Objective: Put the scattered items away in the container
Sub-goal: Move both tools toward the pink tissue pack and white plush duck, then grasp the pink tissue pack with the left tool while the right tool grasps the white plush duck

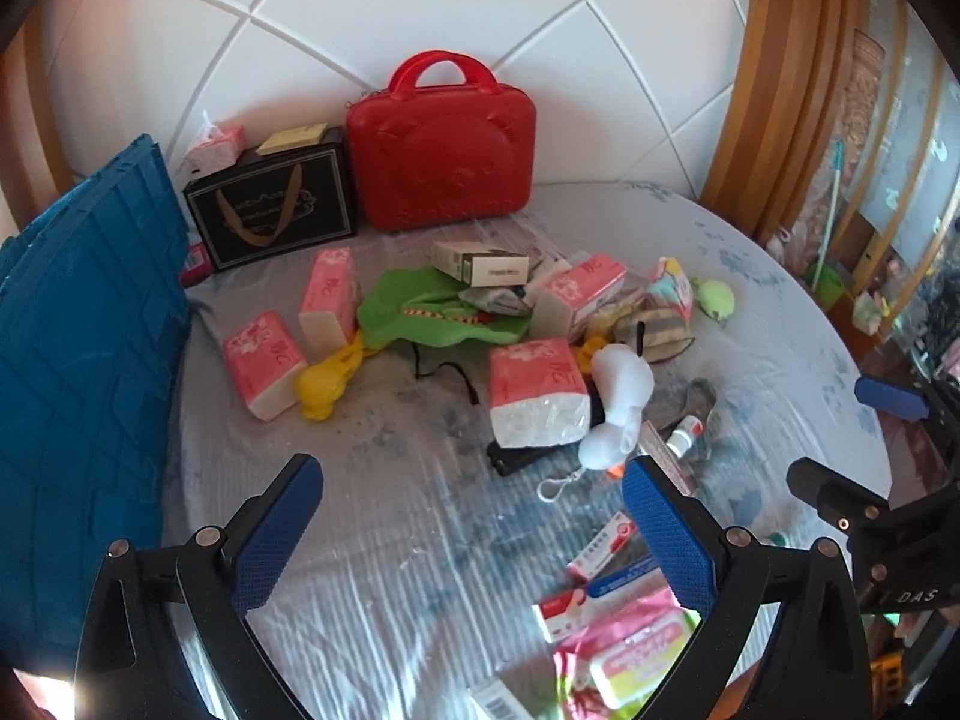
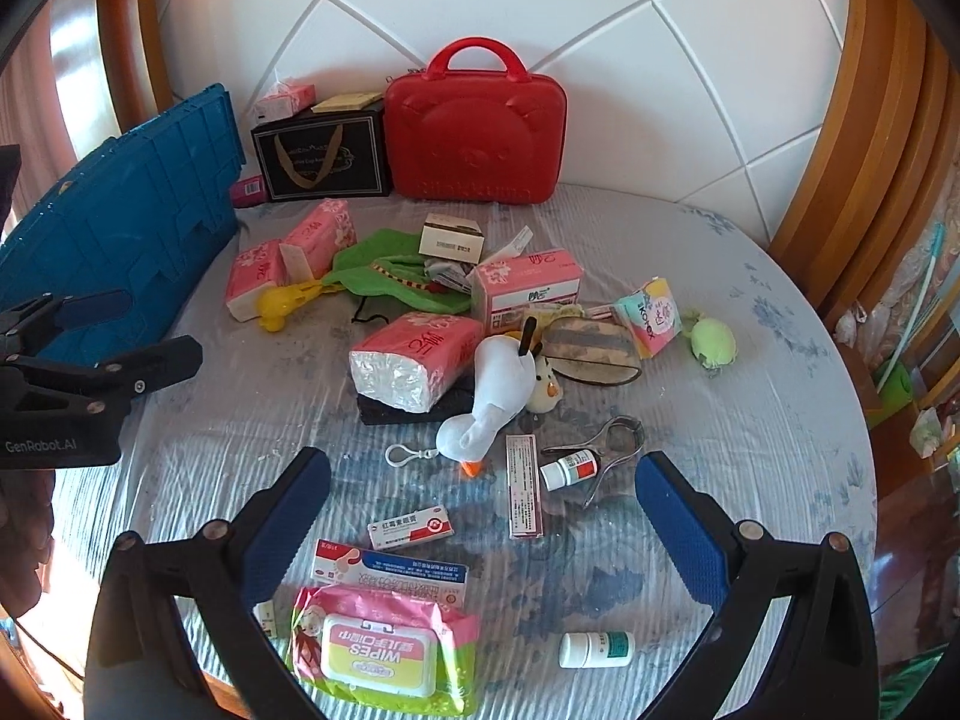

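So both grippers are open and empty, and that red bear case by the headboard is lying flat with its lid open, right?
Not quite. The red bear case stands upright against the headboard with its lid closed, handle on top, as the right wrist view shows. The rest holds: the left gripper and the right gripper are both open and empty.

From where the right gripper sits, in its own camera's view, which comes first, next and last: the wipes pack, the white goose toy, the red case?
1. Wipes pack: nearest, low in the view, just under the open right gripper, toward its left finger.
2. White goose toy: mid-table, straight ahead among the clutter.
3. Red case: farthest, upright against the white padded wall.
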`<state>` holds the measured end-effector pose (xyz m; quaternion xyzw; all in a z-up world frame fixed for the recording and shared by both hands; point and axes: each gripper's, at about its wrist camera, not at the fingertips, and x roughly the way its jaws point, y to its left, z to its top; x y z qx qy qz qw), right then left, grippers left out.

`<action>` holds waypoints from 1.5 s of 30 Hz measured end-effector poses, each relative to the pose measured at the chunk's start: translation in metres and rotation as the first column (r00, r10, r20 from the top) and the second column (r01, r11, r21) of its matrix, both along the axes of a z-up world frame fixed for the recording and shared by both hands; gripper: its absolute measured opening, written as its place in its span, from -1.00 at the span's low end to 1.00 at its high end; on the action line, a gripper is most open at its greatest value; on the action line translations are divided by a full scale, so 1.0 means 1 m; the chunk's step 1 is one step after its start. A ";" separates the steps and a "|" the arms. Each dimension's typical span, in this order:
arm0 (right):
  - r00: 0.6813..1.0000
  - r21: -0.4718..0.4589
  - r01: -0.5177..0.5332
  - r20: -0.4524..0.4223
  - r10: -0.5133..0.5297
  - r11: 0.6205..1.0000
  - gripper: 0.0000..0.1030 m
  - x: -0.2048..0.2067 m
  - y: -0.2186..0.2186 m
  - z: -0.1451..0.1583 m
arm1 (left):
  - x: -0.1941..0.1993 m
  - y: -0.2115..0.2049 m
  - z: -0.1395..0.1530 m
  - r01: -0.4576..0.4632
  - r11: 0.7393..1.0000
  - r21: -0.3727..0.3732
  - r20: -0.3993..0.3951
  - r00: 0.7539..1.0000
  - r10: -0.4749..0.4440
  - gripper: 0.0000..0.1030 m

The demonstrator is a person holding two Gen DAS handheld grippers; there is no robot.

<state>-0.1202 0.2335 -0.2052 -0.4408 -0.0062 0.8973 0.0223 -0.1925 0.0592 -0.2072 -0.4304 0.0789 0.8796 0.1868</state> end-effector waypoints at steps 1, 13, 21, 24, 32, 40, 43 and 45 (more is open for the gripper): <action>1.000 -0.001 0.002 0.004 -0.002 1.000 1.00 -0.005 0.003 -0.006 | -0.005 0.004 -0.006 0.006 1.000 -0.002 0.006 1.000 -0.006 0.97; 0.997 -0.024 -0.039 0.059 0.041 0.999 1.00 -0.077 0.038 -0.092 | -0.067 0.060 -0.098 0.026 1.000 0.008 0.117 0.993 -0.027 0.96; 0.994 -0.059 -0.055 0.094 0.061 0.997 1.00 -0.110 0.055 -0.134 | -0.101 0.088 -0.141 0.006 1.000 0.007 0.175 0.985 -0.008 0.94; 0.993 -0.083 -0.055 0.103 0.063 0.995 1.00 -0.122 0.060 -0.145 | -0.112 0.090 -0.153 -0.001 1.000 0.008 0.191 0.982 -0.001 0.94; 0.986 -0.097 -0.115 0.109 0.125 0.989 1.00 -0.138 0.057 -0.160 | -0.144 0.080 -0.177 -0.012 0.996 0.092 0.282 0.959 -0.015 0.94; 0.982 -0.097 -0.140 0.116 0.151 0.985 1.00 -0.143 0.049 -0.170 | -0.158 0.081 -0.187 0.000 0.998 0.067 0.274 0.962 -0.018 0.57; 0.980 -0.101 -0.142 0.123 0.154 0.985 0.47 -0.147 0.046 -0.174 | -0.156 0.075 -0.184 0.004 0.996 0.087 0.268 0.963 -0.027 0.54; 0.981 -0.097 -0.128 0.136 0.141 0.987 0.00 -0.151 0.045 -0.178 | -0.154 0.075 -0.182 0.006 0.996 0.092 0.262 0.965 -0.030 0.53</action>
